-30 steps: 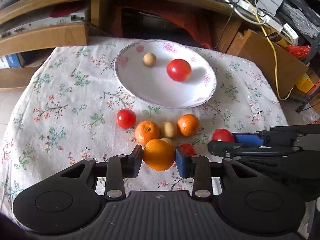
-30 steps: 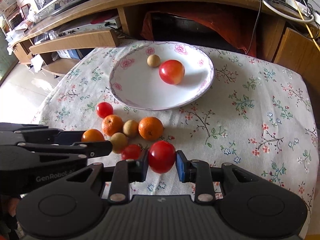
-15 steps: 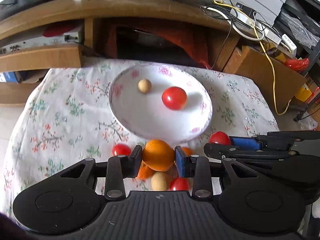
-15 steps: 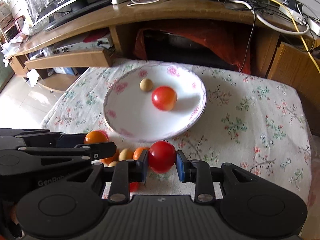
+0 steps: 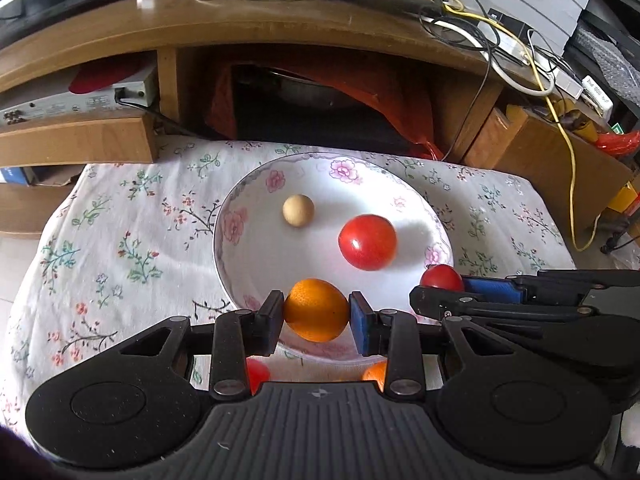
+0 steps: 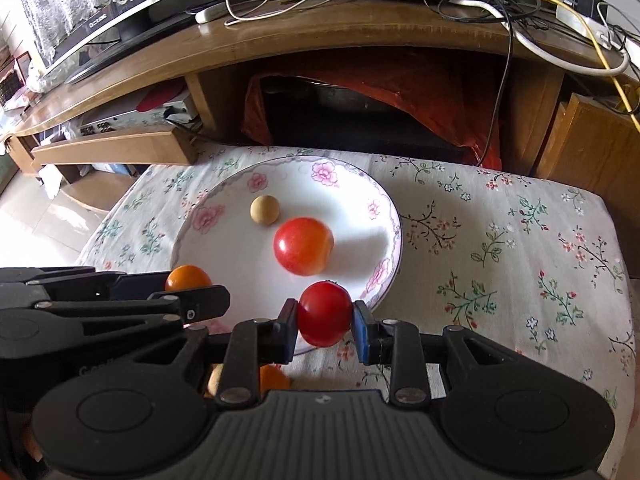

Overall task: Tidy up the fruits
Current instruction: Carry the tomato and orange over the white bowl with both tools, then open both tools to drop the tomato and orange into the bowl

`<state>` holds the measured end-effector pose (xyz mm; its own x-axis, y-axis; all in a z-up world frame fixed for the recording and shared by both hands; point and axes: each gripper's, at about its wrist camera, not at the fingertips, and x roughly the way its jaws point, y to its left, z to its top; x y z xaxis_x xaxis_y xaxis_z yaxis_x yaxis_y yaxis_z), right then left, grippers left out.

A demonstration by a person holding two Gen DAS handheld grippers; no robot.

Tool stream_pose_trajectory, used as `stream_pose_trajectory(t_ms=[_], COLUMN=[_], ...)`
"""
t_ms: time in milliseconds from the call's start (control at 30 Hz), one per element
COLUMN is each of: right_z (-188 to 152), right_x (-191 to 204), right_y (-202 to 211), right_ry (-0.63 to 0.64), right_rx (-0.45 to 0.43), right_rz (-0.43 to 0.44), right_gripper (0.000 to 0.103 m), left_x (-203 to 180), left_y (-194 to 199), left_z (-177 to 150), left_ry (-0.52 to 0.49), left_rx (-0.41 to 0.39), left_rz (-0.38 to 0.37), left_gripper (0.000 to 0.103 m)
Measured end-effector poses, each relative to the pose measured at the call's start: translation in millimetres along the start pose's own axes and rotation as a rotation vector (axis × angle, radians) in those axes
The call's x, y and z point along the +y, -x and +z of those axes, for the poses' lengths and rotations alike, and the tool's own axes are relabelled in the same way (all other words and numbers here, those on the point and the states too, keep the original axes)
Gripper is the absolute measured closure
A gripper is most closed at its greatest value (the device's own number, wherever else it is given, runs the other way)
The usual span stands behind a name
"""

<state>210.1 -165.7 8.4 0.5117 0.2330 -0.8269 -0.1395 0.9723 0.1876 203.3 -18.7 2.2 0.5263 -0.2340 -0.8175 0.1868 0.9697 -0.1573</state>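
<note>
Fruits counted, near to far. Nearest, under the gripper bodies, loose pieces lie on the flowered tablecloth (image 6: 500,216): the left wrist view shows one small red tomato (image 5: 258,374) and part of one orange piece (image 5: 376,372); the right wrist view shows one orange piece (image 6: 274,378) and a sliver of one pale round fruit (image 6: 214,378). Whether the two orange pieces are the same one, cannot tell; more may be hidden beneath. Next out, two fruits are held. Left gripper (image 5: 316,312) is clamped on one orange (image 5: 316,310), both pads pressed against its sides, over the near rim of the plate (image 5: 240,264). Right gripper (image 6: 325,316) is clamped on one red tomato (image 6: 325,314), pads tight on both sides, over the plate's near right edge. The grippers stand side by side, each visible in the other's view. Farther, inside the one white plate with pink flowers on its rim, two fruits rest: one large red tomato (image 5: 367,242) right of centre, and one small tan round fruit (image 5: 298,210) beyond it to the left, apart from it. Farthest, past the table edge, one wooden desk (image 5: 280,28) with a tangle of cables (image 5: 460,20) on top and red cloth (image 6: 420,92) in its opening.
</note>
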Motion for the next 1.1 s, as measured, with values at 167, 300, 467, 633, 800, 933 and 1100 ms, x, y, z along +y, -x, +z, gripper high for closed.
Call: stream_pose_trajectory(t_ms=[167,300,467,633,800,933,1100], right_z=[4,2,2,3,2,2,2], right_x=[-1,2,2,0,2,3,4], right_y=[-7,-12,-17,-20,-21,-21,-20], right_ry=[0.003,0.03,0.039,0.04,0.06,0.071,0.082], right_rx=[-0.017,-0.037,-0.042,-0.052,-0.062,-0.063,-0.064], right_rz=[0.008,-0.007,-0.007,-0.009,-0.021,-0.025,-0.038], right_gripper=[0.082,0.082,0.082,0.082,0.082,0.082,0.081], left_x=[4,4,6,4,3,4,4], left_y=[-7,-14,-22,-24,-25,-24,-22], left_z=[4,4,2,1,1,1,2], left_ry=[0.005,-0.006,-0.009,-0.02,-0.03,-0.035,-0.034], left_rx=[0.002,0.007,0.015,0.013,0.009,0.008,0.006], left_rz=[0.011,0.029,0.037,0.045,0.056,0.058,0.062], left_gripper=[0.061,0.061,0.061,0.061,0.061,0.061,0.059])
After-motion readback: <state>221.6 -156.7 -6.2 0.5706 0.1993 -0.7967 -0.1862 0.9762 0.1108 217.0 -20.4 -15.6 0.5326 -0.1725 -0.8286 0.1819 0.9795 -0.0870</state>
